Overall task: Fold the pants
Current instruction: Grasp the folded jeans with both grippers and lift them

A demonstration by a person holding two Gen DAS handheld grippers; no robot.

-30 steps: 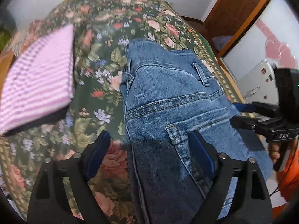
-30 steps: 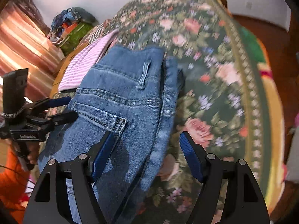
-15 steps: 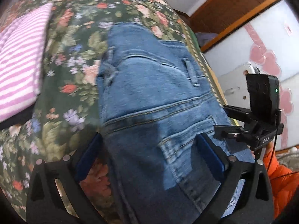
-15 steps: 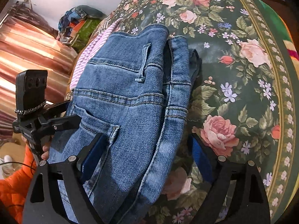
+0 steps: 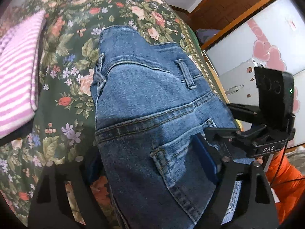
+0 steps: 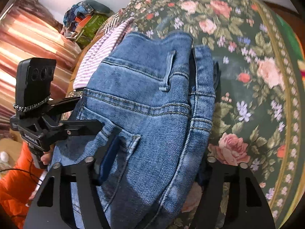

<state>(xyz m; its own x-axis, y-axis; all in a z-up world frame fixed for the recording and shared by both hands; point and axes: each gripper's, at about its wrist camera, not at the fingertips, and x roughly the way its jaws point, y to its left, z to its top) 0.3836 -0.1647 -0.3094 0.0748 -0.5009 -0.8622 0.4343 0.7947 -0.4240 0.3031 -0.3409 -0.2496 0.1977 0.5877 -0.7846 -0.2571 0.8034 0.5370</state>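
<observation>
Blue jeans (image 5: 144, 99) lie on a floral bedspread (image 5: 72, 43), waistband at the far end, back pocket toward me. My left gripper (image 5: 150, 168) is open, one finger on each side of the jeans' left edge by the pocket. My right gripper (image 6: 152, 164) is open and straddles the jeans (image 6: 144, 103) along their right edge. Each gripper shows in the other's view: the right one (image 5: 244, 133) at the right, the left one (image 6: 63, 126) at the left. Cloth bulges between the jaws and hides the inner pads.
A folded pink-and-white striped cloth (image 5: 17, 80) lies left of the jeans. A heap of coloured items (image 6: 85, 22) sits at the far end of the bed. A white cabinet with pink hearts (image 5: 266, 53) stands right of the bed. An orange sleeve (image 5: 286, 181) is near.
Both grippers have moved forward and down onto the jeans. The cloth now fills the gap between each pair of fingers. The jaws have stayed open.
</observation>
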